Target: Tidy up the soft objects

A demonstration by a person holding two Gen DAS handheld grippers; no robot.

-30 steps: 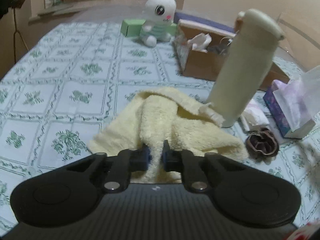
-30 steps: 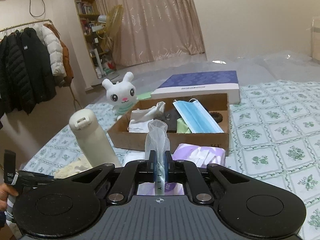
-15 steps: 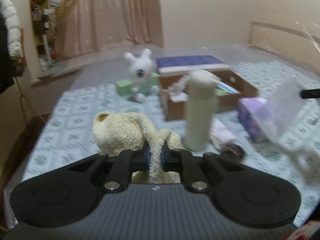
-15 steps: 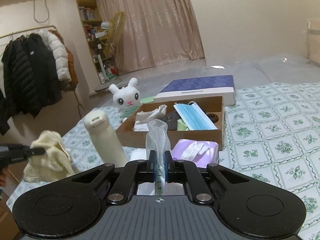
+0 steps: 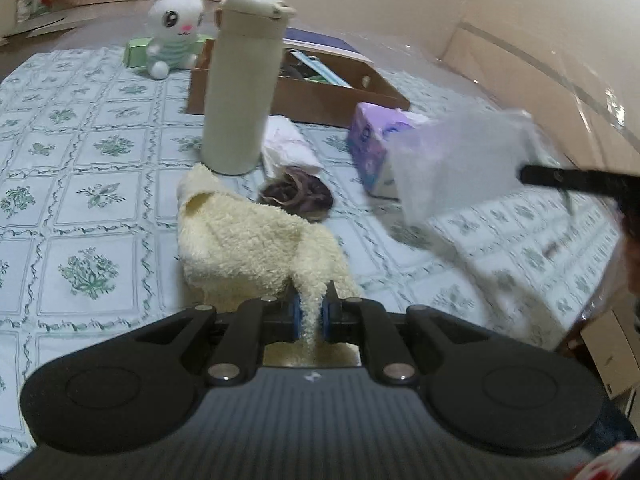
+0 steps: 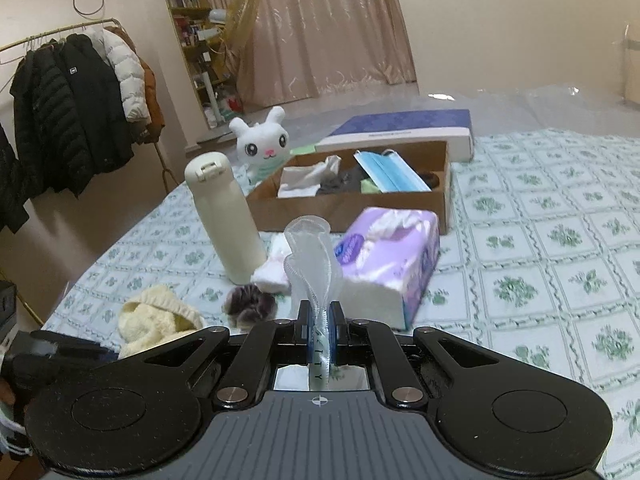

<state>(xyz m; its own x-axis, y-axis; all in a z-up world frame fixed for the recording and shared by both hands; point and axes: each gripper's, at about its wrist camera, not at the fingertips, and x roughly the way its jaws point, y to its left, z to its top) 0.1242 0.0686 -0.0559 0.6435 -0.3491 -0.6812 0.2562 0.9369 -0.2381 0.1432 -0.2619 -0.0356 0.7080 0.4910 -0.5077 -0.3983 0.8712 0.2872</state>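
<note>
My left gripper (image 5: 309, 312) is shut on a corner of a pale yellow fluffy towel (image 5: 248, 244), which hangs bunched over the bed. The towel also shows in the right wrist view (image 6: 156, 320) at lower left. My right gripper (image 6: 320, 332) is shut on the edge of a clear plastic bag (image 6: 312, 256) and holds it upright. In the left wrist view the bag (image 5: 456, 164) hangs at the right, apart from the towel. A brown scrunchie (image 5: 296, 196) lies on the bed beyond the towel.
A cream bottle (image 5: 240, 80) stands upright behind the towel. A purple tissue pack (image 6: 388, 256), a white cloth (image 5: 288, 148), an open cardboard box (image 6: 352, 200) with masks and cloths, and a white bunny plush (image 5: 172, 24) sit further back on the green-patterned sheet (image 5: 80, 184).
The left gripper lifted the towel off the bed, then brought it lower and toward the right. The right gripper kept hold of the bag and moved slightly.
</note>
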